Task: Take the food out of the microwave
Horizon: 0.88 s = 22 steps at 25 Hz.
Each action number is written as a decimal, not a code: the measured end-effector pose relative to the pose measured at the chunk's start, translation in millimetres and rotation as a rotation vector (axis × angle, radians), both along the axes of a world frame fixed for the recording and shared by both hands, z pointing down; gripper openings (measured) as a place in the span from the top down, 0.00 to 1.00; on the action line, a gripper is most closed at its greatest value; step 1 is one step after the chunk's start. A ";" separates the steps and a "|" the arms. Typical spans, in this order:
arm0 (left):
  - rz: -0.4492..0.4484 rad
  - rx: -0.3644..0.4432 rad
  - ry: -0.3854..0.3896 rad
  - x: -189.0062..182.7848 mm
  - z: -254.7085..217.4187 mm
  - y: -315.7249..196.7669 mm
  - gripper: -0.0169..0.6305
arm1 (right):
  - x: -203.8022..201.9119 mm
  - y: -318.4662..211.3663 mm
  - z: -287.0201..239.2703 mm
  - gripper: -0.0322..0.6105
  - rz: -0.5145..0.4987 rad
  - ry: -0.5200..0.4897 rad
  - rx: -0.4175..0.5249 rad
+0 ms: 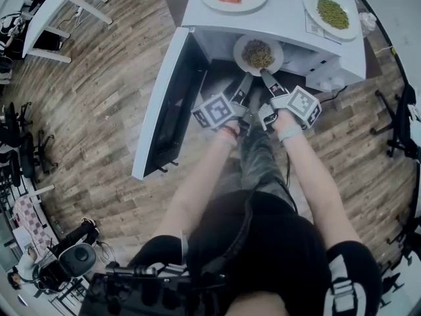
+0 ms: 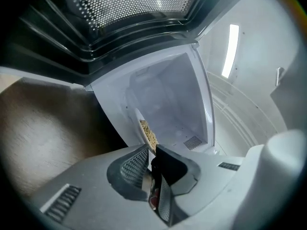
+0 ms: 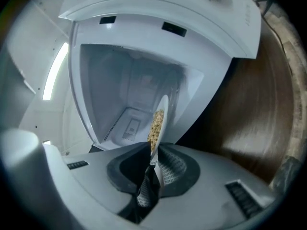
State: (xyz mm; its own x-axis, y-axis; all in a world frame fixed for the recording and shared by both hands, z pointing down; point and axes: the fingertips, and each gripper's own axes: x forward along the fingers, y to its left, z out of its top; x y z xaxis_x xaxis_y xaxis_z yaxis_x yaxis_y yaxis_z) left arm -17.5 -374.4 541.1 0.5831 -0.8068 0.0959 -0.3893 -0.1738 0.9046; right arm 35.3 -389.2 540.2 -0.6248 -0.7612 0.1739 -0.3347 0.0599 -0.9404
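Note:
A white plate (image 1: 241, 50) of brownish food (image 1: 258, 53) sits at the mouth of the open white microwave (image 1: 289, 20). My left gripper (image 1: 245, 78) is shut on the plate's near rim from the left. My right gripper (image 1: 266, 75) is shut on that rim from the right. The left gripper view shows the plate (image 2: 139, 117) edge-on, its rim pinched between the jaws of the left gripper (image 2: 152, 159). The right gripper view likewise shows the plate (image 3: 163, 107) edge-on in the right gripper (image 3: 152, 162), with the microwave's cavity (image 3: 124, 85) behind it.
The microwave door (image 1: 161, 104) hangs open to the left. On top of the microwave stand a plate of shrimp (image 1: 214, 4) and a plate of green food (image 1: 314, 20). Wooden floor lies all around, with chairs and desks at the far left.

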 end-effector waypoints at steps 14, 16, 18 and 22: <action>0.004 -0.045 0.088 7.7 0.7 -2.7 0.90 | 4.7 10.5 2.8 0.87 -0.010 0.016 -0.014; 0.009 -0.041 0.090 8.5 -0.8 -2.2 0.91 | 5.5 8.1 4.0 0.86 -0.003 0.008 -0.011; 0.019 -0.037 0.085 9.9 -1.7 -1.3 0.91 | 6.1 6.2 6.4 0.86 0.008 -0.012 -0.023; 0.021 -0.047 0.096 9.1 0.3 0.4 0.91 | 3.3 4.6 7.3 0.87 0.011 -0.048 -0.032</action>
State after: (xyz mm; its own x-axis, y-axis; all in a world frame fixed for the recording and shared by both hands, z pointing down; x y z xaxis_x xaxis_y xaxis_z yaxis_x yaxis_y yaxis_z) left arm -8.5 -374.0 541.4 0.6078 -0.7904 0.0762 -0.2974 -0.1376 0.9448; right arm 38.6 -384.6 547.4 -0.6243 -0.7629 0.1681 -0.2898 0.0264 -0.9567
